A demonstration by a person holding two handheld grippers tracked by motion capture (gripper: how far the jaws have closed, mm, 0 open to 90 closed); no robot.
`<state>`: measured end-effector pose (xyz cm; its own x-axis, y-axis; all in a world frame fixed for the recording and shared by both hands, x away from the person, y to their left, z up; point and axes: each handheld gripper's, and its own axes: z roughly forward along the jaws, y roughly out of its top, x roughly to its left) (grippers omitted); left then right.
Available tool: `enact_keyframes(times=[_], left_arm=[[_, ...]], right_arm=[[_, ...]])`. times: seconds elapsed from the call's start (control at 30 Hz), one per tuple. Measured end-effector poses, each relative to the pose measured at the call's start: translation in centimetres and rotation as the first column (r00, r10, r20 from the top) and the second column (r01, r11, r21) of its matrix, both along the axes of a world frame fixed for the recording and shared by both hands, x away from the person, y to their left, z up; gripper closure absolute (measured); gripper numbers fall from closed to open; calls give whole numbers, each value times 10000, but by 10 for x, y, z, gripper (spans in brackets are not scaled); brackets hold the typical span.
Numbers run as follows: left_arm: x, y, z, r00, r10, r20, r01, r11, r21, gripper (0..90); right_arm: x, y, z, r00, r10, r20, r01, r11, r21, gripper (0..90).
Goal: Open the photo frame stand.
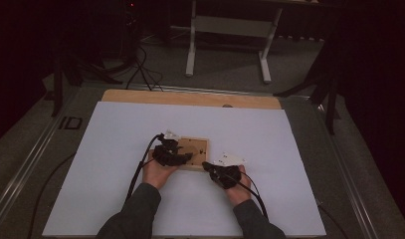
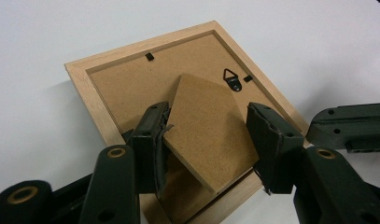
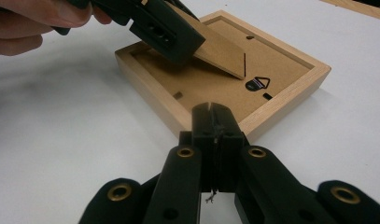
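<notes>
The frame [image 2: 108,88] lay face down near the middle of the tabletop [image 1: 115,199], its thin, stiff stand [image 2: 206,135] lifted; it looked light, best taken by the stand's free edge. The left gripper [image 2: 208,135] stood apart around the stand, one pad touching it. The right gripper [image 3: 214,133], closed on nothing, rested against the frame's near corner.

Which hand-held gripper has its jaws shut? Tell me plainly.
The right hand-held gripper: its jaws are pressed together, tip by the wooden frame's edge. The left hand-held gripper stands open, jaws either side of the raised cardboard stand.
</notes>
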<state>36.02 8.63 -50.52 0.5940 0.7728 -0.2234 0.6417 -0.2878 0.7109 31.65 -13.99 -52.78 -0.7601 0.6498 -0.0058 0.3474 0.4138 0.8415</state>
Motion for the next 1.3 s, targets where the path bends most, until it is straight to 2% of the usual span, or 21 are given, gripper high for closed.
enact_keyframes(times=[0.33,0.47,0.77,0.9,1.17,1.2,1.3], left_arm=[[4,0,2,9997,-88,-225,84,9997,-210,507],[5,1,3,9993,-92,-350,77,9991,-425,503],[9,-1,0,9981,-114,-614,91,9993,-373,496],[10,0,-1,9968,-74,-799,46,9994,-345,521],[8,-2,0,9978,-45,-665,43,10000,-40,527],[6,-4,1,9989,-60,-463,68,9998,163,527],[2,-5,3,9997,-81,-218,89,9993,374,527]], right_arm=[[0,0,0,10000,33,-14,-33,10000,2,892],[0,0,0,10000,30,-12,-30,10000,0,893],[0,0,0,10000,54,-15,-54,10000,7,889],[0,0,0,10000,51,-9,-51,10000,0,889],[0,0,0,10000,37,-22,-37,10000,-1,884],[0,0,0,10000,37,-22,-37,10000,-1,881],[0,0,1,9999,84,-84,-84,10000,0,870]])
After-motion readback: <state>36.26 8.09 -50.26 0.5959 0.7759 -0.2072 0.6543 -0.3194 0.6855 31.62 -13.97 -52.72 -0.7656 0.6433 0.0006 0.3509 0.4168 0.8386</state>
